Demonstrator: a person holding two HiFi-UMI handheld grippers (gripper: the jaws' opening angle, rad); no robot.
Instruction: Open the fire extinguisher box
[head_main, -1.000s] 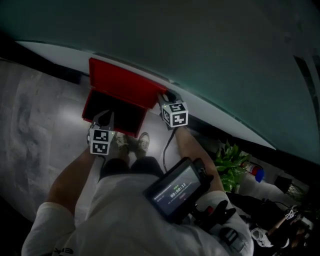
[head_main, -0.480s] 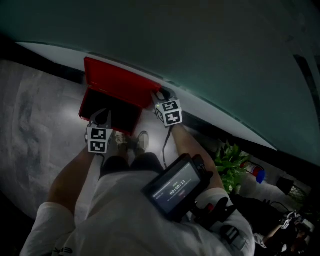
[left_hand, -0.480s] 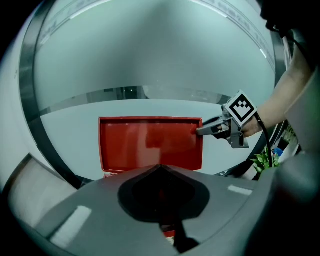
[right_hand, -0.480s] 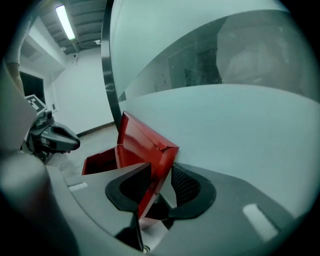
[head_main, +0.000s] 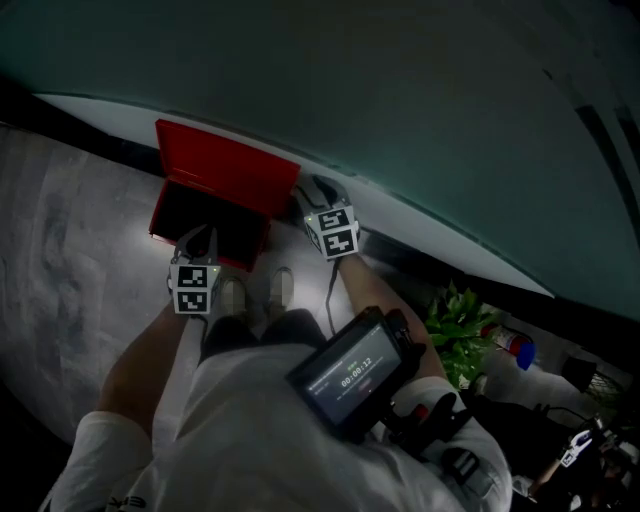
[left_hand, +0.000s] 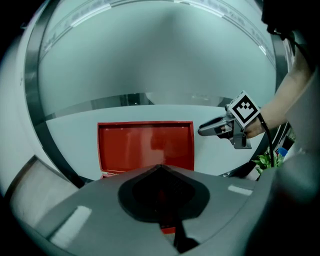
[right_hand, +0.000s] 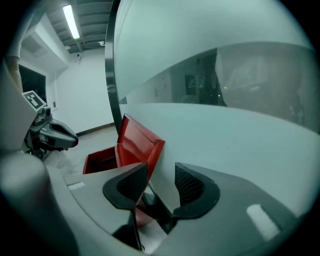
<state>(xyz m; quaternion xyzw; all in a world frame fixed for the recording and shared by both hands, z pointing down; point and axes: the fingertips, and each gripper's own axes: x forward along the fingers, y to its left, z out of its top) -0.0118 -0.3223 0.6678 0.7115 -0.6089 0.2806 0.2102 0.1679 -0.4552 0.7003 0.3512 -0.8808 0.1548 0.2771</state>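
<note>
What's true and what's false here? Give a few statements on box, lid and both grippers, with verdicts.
1. The lid is up and leans back toward the wall. True.
2. The left gripper has its fingers wide apart. False: they are together, with nothing between them.
3. The right gripper clamps the lid. False: its fingers are apart and opening, and the lid's edge sits by one finger, not pinched.
4. The box is blue. False: it is red.
5. A plant stands on the person's right. True.
</note>
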